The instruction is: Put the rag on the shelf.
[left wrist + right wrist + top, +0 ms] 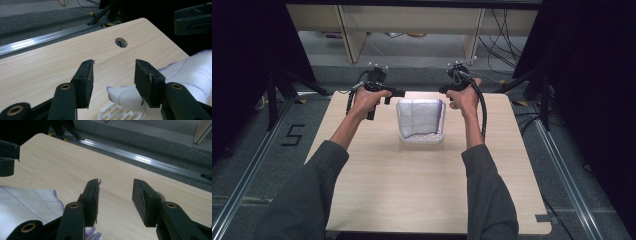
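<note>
Holding my left tool [398,93] and right tool [443,90] spread, empty, flanking the white cloth [420,119] draped in its basket [422,138] mid-tabletop [377,190]. Cloth looks light, limp; pinch each protruding corner, judging from its purple-edged hem.

Both forearms extended toward 12 o'clock. Left gripper [393,93] at 11, jaws apart, pointing toward 3. Right gripper [444,90] at 1, jaws apart, pointing toward 9.
</note>
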The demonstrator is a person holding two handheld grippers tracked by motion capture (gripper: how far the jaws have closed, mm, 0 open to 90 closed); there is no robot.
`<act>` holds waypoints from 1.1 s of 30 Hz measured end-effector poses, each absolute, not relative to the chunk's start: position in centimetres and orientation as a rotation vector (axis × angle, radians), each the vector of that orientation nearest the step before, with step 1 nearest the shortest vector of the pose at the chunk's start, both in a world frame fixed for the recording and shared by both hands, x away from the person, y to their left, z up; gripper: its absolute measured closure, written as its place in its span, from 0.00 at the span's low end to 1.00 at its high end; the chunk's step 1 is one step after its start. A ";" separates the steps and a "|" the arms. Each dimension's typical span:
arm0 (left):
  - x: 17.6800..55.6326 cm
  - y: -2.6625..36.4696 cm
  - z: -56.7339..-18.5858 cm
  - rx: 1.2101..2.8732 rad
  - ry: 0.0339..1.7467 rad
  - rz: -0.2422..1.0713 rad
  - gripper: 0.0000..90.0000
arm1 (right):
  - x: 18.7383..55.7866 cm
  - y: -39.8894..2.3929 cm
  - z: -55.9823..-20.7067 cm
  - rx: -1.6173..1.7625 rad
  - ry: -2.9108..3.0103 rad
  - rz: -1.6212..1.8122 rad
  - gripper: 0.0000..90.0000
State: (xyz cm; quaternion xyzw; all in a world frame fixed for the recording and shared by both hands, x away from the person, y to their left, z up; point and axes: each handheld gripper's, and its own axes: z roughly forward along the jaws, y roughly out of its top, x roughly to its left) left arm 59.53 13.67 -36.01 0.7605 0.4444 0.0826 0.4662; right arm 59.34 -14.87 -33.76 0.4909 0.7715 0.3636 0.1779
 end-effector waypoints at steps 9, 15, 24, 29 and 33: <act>57.2 13.8 -34.7 1.876 1.049 0.219 0.46 | 57.6 -15.6 -33.2 1.366 2.174 1.096 0.57; 55.4 14.0 -34.3 1.867 1.043 0.235 0.43 | 56.1 -16.5 -33.0 1.358 2.191 1.149 0.50; 52.4 14.4 -34.7 1.882 0.993 0.226 0.39 | 53.1 -17.3 -32.3 1.327 2.174 1.185 0.44; 51.4 14.8 -35.1 1.869 0.986 0.221 0.37 | 51.5 -17.1 -31.9 1.283 2.185 1.202 0.44; 50.4 14.7 -35.2 1.879 0.954 0.222 0.37 | 50.4 -17.1 -31.7 1.222 2.199 1.215 0.43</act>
